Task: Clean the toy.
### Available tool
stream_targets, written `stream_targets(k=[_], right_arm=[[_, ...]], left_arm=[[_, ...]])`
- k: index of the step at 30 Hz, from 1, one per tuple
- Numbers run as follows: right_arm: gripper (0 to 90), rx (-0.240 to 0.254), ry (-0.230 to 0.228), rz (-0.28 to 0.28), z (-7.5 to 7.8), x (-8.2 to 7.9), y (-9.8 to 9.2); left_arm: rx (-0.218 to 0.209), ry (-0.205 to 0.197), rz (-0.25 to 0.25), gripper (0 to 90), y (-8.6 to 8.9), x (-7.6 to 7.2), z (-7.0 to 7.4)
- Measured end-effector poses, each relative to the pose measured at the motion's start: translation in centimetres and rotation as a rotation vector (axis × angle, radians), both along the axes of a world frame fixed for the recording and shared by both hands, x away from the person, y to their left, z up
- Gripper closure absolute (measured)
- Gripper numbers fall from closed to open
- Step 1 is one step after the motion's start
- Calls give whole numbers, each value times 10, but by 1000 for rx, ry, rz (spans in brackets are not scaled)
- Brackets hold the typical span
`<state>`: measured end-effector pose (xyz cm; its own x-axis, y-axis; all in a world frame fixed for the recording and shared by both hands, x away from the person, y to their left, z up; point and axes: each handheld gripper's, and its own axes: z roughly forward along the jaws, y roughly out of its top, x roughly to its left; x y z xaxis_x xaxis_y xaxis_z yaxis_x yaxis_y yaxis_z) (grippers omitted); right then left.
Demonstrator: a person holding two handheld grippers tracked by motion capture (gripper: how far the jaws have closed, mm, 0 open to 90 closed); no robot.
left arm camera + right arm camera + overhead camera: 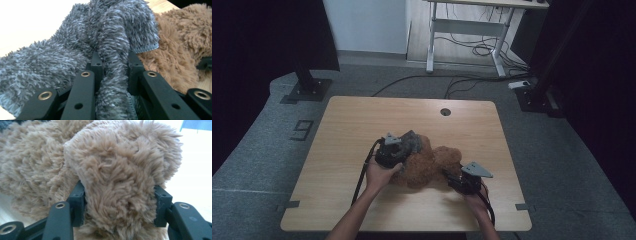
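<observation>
Left: left hand-held gripper (113, 75) pinched tight on a bunched fold of grey fluffy cloth (75, 50), lifted a little off the table (347, 125) and draped against the upper left side of the brown plush toy (432, 165). Middle: toy lying near the centre of the table, slightly toward the near edge, cloth touching it at the top. Right: right hand-held gripper (119, 205) pressed onto a rounded lobe of the toy, jaws partly spread around the thick fur, pinning it in place. Step in hand, by the look of it: pulling the cloth free of the toy, or working it on, with the toy held steady; cannot tell which. Next move likely calls for a steady grip on the right and a slow draw with the left, so the fur does not drag along. Around: a round hole (445, 111) in the far part of the table, a desk frame (467, 35) and loose cables (482, 50) on the floor beyond. Nothing else on the table in the way.
</observation>
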<state>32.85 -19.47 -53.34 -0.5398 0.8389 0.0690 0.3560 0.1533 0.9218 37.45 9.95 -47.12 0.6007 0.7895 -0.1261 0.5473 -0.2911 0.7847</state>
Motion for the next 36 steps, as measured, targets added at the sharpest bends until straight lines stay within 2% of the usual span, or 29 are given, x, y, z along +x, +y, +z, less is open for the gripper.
stream_targets(k=[3,7,12,13,17,21,23,24,25,26,31,36], right_arm=[[317,10,28,15,3,-3,-5],[196,78,74,25,11,-7,-17],[130,134,64,-6,33,-5,-27],[126,138,70,-7,37,-1,-28],[80,138,140,21,48,23,-21],[42,79,225,84,45,39,-3],[79,47,266,93,37,42,4],[117,42,278,92,34,41,5],[151,57,281,91,31,40,4],[188,63,275,90,30,38,3],[354,29,230,86,25,22,1],[438,26,186,62,20,17,2]], left_arm=[[-13,-23,-5,732,2,-12,-3],[-36,-51,-5,733,5,-25,-8],[-56,-91,-11,734,7,-39,-13],[-62,-95,-13,735,8,-41,-14],[-93,-91,-21,735,12,-47,-16],[-110,-80,-36,735,15,-50,-16],[-115,-72,-44,735,16,-52,-16],[-119,-71,-47,735,17,-53,-16],[-123,-70,-51,734,17,-54,-15],[-133,-68,-54,734,18,-56,-15],[-178,-50,-83,720,21,-64,-7],[-162,-57,-98,712,18,-68,6]])
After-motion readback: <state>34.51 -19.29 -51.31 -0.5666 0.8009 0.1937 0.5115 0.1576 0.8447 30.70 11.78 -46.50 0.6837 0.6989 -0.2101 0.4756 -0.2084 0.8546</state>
